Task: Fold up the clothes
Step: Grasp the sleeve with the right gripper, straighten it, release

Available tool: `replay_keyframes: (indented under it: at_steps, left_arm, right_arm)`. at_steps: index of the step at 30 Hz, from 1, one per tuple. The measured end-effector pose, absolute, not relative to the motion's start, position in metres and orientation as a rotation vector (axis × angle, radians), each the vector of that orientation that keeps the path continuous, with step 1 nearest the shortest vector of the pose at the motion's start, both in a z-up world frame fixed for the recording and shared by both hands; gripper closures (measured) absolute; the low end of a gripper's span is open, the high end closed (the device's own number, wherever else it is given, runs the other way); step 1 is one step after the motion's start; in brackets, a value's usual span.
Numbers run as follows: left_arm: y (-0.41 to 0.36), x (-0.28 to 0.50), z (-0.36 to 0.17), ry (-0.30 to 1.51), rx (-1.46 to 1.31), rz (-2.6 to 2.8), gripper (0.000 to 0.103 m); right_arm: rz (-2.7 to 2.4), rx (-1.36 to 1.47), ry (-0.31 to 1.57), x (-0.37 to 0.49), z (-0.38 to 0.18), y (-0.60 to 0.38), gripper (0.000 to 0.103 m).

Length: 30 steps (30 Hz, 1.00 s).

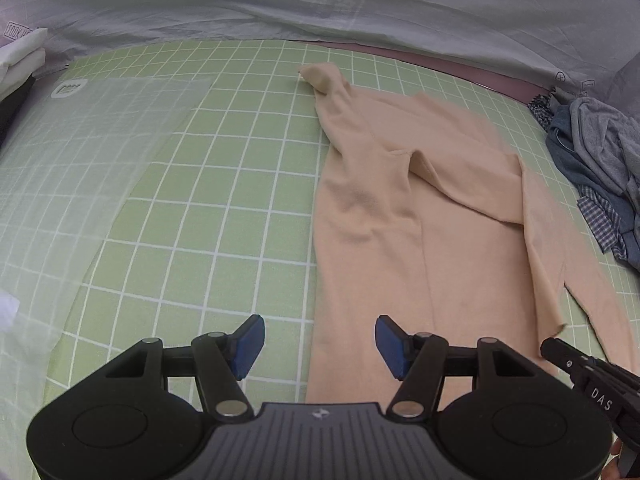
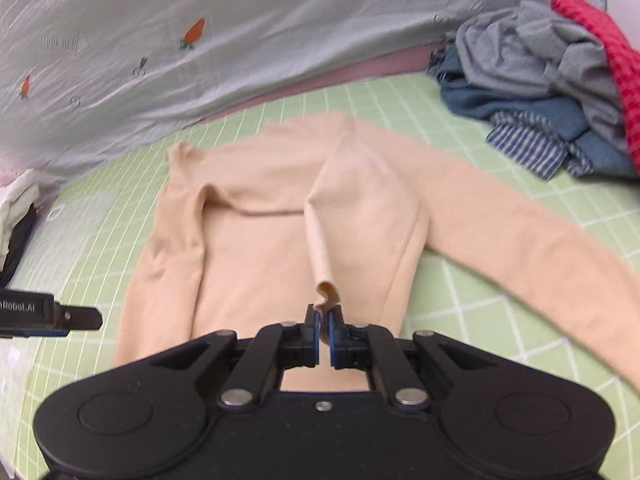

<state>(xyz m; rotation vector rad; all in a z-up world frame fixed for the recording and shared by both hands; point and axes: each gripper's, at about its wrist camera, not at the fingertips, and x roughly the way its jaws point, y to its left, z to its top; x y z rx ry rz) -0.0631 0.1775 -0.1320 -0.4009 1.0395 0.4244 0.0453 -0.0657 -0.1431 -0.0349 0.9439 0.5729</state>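
A bed carries everything here, spread with a green sheet (image 1: 224,208) ruled in white squares. Along its far edge runs a strip of pink, and behind that hangs a pale grey cloth (image 2: 248,40) printed with small orange carrots and line drawings, creased and sagging down to the bed. A paler translucent sheet (image 1: 100,140) with a small white label lies flat over the green sheet towards the left edge.

The peach long-sleeved top (image 2: 272,240) lies flat in the middle of the bed, its collar towards the far edge. One sleeve stretches out loose towards the right edge; the other is pulled across the body of the top, and its cuff is pinched between the pressed-together pads of the right claw (image 2: 324,326).

The left claw (image 1: 319,346) hangs above the bed near the top's left side, its blue pads (image 1: 250,344) spread apart with nothing between them; below them the hem side of the top meets bare green sheet. The black tip of the other claw shows at the right edge of that view.

In the far right corner sits a heap of unfolded clothes (image 2: 560,100): grey, blue, a blue-and-white striped piece and a red knit on top. At the far left edge lies a small stack of folded clothes (image 2: 18,216), white over dark.
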Motion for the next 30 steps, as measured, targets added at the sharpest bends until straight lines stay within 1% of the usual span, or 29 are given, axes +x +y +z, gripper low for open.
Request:
replay_keyframes:
  at_steps: [1, 2, 3, 4, 6, 7, 12, 13, 20, 23, 24, 25, 26, 28, 30]
  left_arm:
    - [0.177, -0.067, -0.131, 1.037, -0.402, 0.421, 0.041]
    - [0.176, -0.07, -0.129, 1.033, -0.404, 0.42, 0.041]
    - [0.174, -0.071, -0.129, 1.031, -0.407, 0.42, 0.04]
    - [0.172, -0.072, -0.128, 1.029, -0.409, 0.419, 0.037]
    - [0.166, -0.07, -0.129, 1.029, -0.406, 0.417, 0.034]
    - [0.162, -0.068, -0.13, 1.031, -0.402, 0.413, 0.034]
    - [0.138, -0.048, -0.137, 1.038, -0.399, 0.412, 0.032]
    - [0.133, -0.042, -0.139, 1.04, -0.396, 0.413, 0.031]
    - [0.098, 0.01, -0.147, 1.038, -0.375, 0.354, 0.031]
    - [0.09, 0.032, -0.146, 1.014, -0.369, 0.3, 0.033]
    - [0.087, 0.039, -0.146, 1.006, -0.37, 0.281, 0.038]
    - [0.085, 0.046, -0.146, 0.997, -0.37, 0.263, 0.047]
    - [0.084, 0.051, -0.146, 1.0, -0.373, 0.25, 0.05]
    - [0.08, 0.064, -0.151, 1.014, -0.37, 0.214, 0.062]
    - [0.075, 0.077, -0.156, 1.032, -0.359, 0.181, 0.064]
  right_arm:
    - [0.58, -0.058, 0.952, 0.039, -0.144, -0.064, 0.093]
    - [0.571, -0.07, 0.942, 0.034, -0.142, -0.064, 0.086]
    - [0.559, -0.08, 0.929, 0.03, -0.14, -0.064, 0.065]
    - [0.546, -0.08, 0.906, 0.028, -0.136, -0.067, 0.049]
    - [0.505, -0.088, 0.877, 0.028, -0.131, -0.073, 0.037]
    - [0.484, -0.098, 0.866, 0.029, -0.13, -0.078, 0.031]
    - [0.39, -0.135, 0.854, 0.046, -0.133, -0.105, 0.021]
    - [0.376, -0.134, 0.857, 0.051, -0.134, -0.112, 0.02]
    - [0.277, -0.127, 0.882, 0.099, -0.145, -0.156, 0.018]
    - [0.233, -0.114, 0.904, 0.123, -0.154, -0.171, 0.018]
    - [0.216, -0.107, 0.912, 0.13, -0.158, -0.175, 0.018]
    - [0.2, -0.096, 0.921, 0.136, -0.161, -0.178, 0.018]
    - [0.183, -0.085, 0.931, 0.142, -0.163, -0.181, 0.018]
    - [0.154, -0.063, 0.948, 0.15, -0.169, -0.186, 0.018]
    - [0.141, -0.057, 0.961, 0.154, -0.174, -0.188, 0.018]
